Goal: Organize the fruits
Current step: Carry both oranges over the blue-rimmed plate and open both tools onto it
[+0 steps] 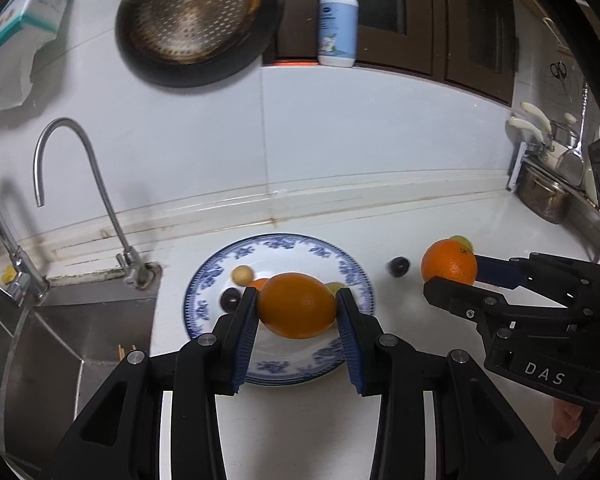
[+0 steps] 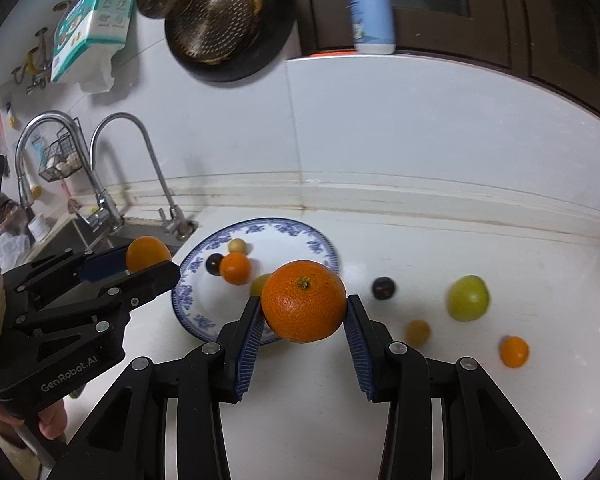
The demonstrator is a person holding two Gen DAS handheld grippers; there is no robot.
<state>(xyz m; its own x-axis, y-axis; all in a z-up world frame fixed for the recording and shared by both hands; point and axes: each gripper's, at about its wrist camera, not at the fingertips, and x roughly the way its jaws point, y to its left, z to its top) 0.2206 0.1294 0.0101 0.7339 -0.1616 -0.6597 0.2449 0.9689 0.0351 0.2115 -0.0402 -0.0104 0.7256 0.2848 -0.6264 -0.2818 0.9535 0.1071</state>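
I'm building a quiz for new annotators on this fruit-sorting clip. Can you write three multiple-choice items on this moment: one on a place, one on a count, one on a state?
1. Where does the green fruit lie?
A. on the plate
B. on the counter, right of the plate
C. in the sink

2. How many fruits lie loose on the counter, off the plate, in the right wrist view?
A. two
B. four
C. six

3. What is the left gripper doing?
A. hanging open
B. shut on an orange over the plate
C. pressing the tap

Key: 1 B, it sits on bare counter beyond the blue-patterned plate. 2 B, dark, green, yellowish and small orange ones. 3 B, its fingers press both sides of the smooth orange; the right gripper likewise grips the dimpled orange.
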